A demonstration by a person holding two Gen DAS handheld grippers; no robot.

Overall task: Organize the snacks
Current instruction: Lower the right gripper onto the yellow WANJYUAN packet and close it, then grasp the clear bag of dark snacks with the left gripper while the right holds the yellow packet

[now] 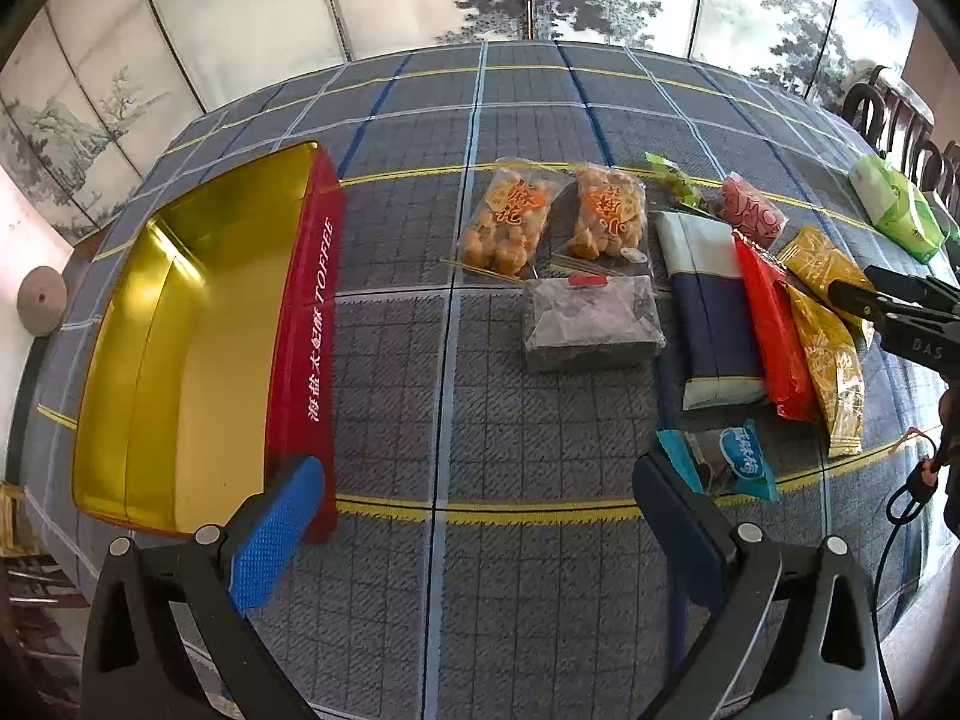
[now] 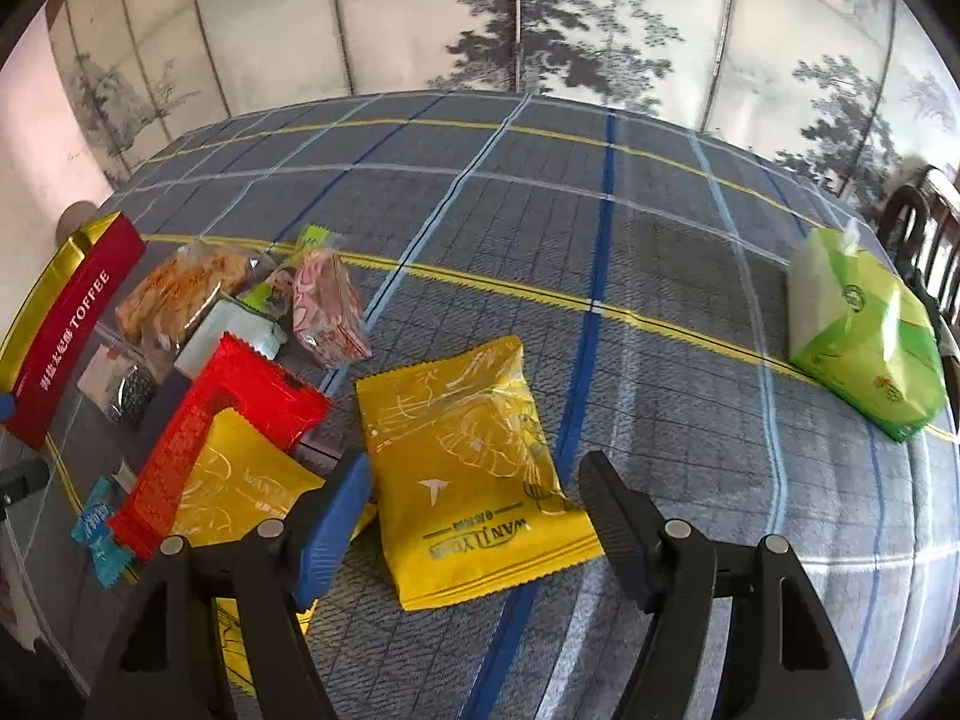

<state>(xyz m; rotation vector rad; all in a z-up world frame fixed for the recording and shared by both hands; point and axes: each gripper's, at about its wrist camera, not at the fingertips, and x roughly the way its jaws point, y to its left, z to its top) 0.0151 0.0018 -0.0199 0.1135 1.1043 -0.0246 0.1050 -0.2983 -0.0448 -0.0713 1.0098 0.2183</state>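
A red toffee tin (image 1: 303, 324) with a gold inside (image 1: 198, 360) lies open and empty at the left of the checked tablecloth. Snack packs lie in a loose row to its right: two clear bags of orange twists (image 1: 504, 216), a grey pack (image 1: 588, 324), a blue-and-white pack (image 1: 708, 312), a red pack (image 1: 774, 336) and a yellow pack (image 1: 831, 366). My left gripper (image 1: 480, 516) hangs open above bare cloth. My right gripper (image 2: 471, 510) stands open astride a second yellow pack (image 2: 468, 456), which lies flat between its fingers. In the left wrist view the right gripper (image 1: 864, 285) shows over the yellow packs.
A pink pack (image 2: 327, 318) and a green sweet (image 2: 312, 240) lie behind the row. A small blue packet (image 1: 735, 462) lies near my left gripper's right finger. A green tissue pack (image 2: 864, 342) sits at the far right, near a dark chair (image 2: 924, 222). A painted screen stands behind the table.
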